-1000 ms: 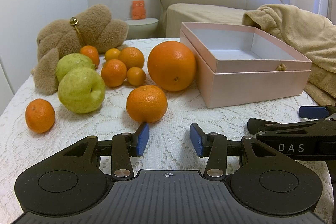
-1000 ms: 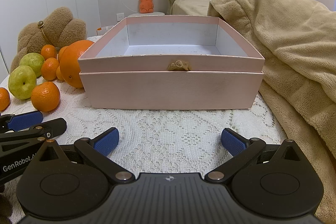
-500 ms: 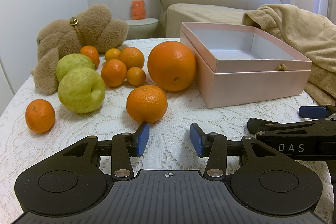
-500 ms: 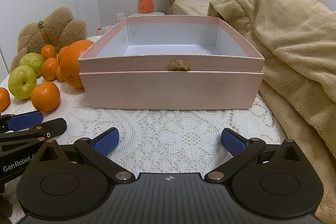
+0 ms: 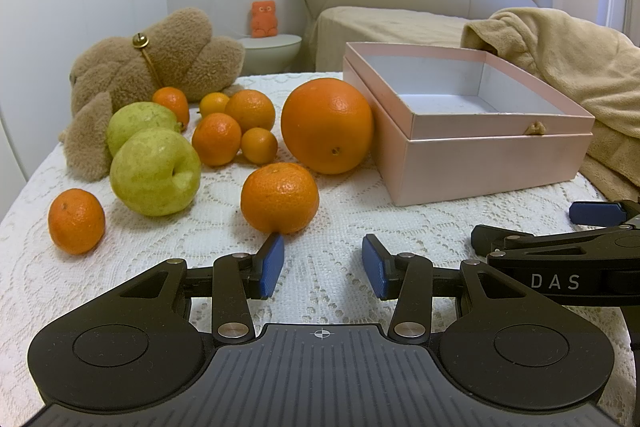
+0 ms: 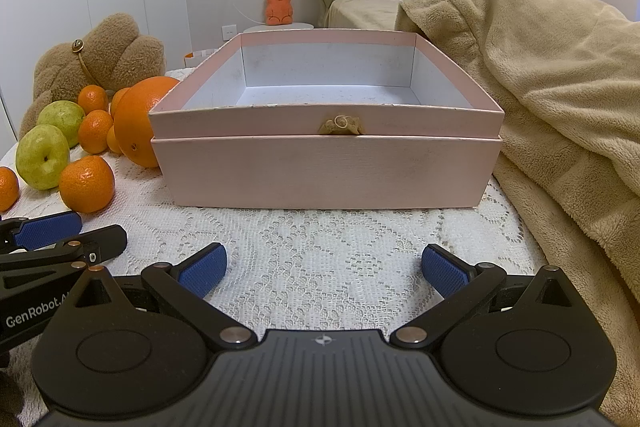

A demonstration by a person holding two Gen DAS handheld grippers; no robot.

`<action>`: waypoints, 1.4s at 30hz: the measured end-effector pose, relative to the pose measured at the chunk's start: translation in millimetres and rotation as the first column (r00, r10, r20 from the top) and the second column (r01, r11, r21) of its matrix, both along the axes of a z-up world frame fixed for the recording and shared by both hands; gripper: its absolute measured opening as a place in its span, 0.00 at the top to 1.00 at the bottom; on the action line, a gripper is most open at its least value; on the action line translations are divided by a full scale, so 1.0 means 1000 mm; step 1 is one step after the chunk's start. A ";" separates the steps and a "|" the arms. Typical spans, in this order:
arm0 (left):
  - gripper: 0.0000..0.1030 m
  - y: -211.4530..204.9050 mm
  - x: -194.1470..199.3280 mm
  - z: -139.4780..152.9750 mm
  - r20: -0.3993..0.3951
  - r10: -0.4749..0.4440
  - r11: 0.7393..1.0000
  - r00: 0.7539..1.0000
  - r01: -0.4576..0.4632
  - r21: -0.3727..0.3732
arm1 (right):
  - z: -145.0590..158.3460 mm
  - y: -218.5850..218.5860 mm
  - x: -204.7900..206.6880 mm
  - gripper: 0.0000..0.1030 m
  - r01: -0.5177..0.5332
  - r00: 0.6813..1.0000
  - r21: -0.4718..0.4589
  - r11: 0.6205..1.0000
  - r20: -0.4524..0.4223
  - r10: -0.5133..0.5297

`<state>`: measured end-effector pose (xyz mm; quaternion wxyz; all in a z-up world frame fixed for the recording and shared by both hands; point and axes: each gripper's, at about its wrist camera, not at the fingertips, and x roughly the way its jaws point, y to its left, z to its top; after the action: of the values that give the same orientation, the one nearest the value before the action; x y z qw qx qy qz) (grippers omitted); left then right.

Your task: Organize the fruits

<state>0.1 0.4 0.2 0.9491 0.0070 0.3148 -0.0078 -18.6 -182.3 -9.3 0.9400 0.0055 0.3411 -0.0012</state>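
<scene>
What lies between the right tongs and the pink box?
Nothing: in the right wrist view only bare lace tablecloth runs from the open right tongs to the front wall of the pink box.

A lace-covered bench (image 5: 352,223) carries oranges (image 5: 327,125) and pears (image 5: 155,171) left, a pink box (image 5: 472,155) right, a teddy (image 5: 160,59) far left.

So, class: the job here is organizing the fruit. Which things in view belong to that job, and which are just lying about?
Belong to the job:
big orange
nearest mandarin
green pears
small mandarins
empty pink box

Just lying about:
brown plush toy
beige blanket
orange bear figure
lace tablecloth
</scene>
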 end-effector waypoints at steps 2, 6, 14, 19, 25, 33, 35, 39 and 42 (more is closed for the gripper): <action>0.53 0.000 0.000 0.000 0.000 0.000 1.000 1.000 0.000 0.000 | 0.000 0.000 0.000 0.00 0.000 1.000 0.000 1.000 0.000 0.000; 0.53 0.000 0.000 0.000 0.000 0.000 1.000 1.000 0.000 0.000 | 0.000 0.000 0.000 0.00 0.000 1.000 0.000 1.000 0.000 0.000; 0.53 0.000 0.000 0.000 0.000 0.000 1.000 1.000 0.000 0.000 | 0.000 0.001 -0.002 0.00 -0.006 1.000 0.000 1.000 -0.001 0.006; 0.53 0.000 0.000 0.000 0.000 0.000 1.000 1.000 0.000 0.000 | -0.001 0.002 0.000 0.00 -0.006 1.000 0.000 1.000 -0.001 0.006; 0.53 0.000 0.000 0.000 0.000 0.000 1.000 1.000 0.000 -0.002 | -0.001 0.003 0.000 0.00 -0.006 1.000 0.000 1.000 -0.001 0.006; 0.53 0.006 -0.002 0.000 0.004 -0.002 0.999 1.000 0.002 -0.049 | 0.006 -0.002 -0.003 0.00 -0.043 0.997 0.016 0.999 -0.071 0.044; 0.53 0.011 -0.002 0.000 0.008 -0.006 0.997 1.000 0.006 -0.079 | 0.009 0.000 -0.006 0.00 -0.030 0.994 0.012 0.999 -0.103 0.031; 0.54 0.034 -0.002 0.004 0.003 -0.040 0.978 0.999 0.040 -0.205 | 0.008 0.004 -0.011 0.00 -0.015 0.994 -0.001 1.000 -0.110 0.015; 0.55 0.051 -0.007 0.014 0.015 -0.061 0.967 0.998 0.063 -0.246 | 0.009 0.003 -0.011 0.00 -0.040 0.992 -0.004 0.999 -0.121 0.039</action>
<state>-6.7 51.6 14.1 0.9431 -0.1009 0.3076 -0.0765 -29.9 -179.4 -0.1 0.9176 -0.0043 0.3972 0.0159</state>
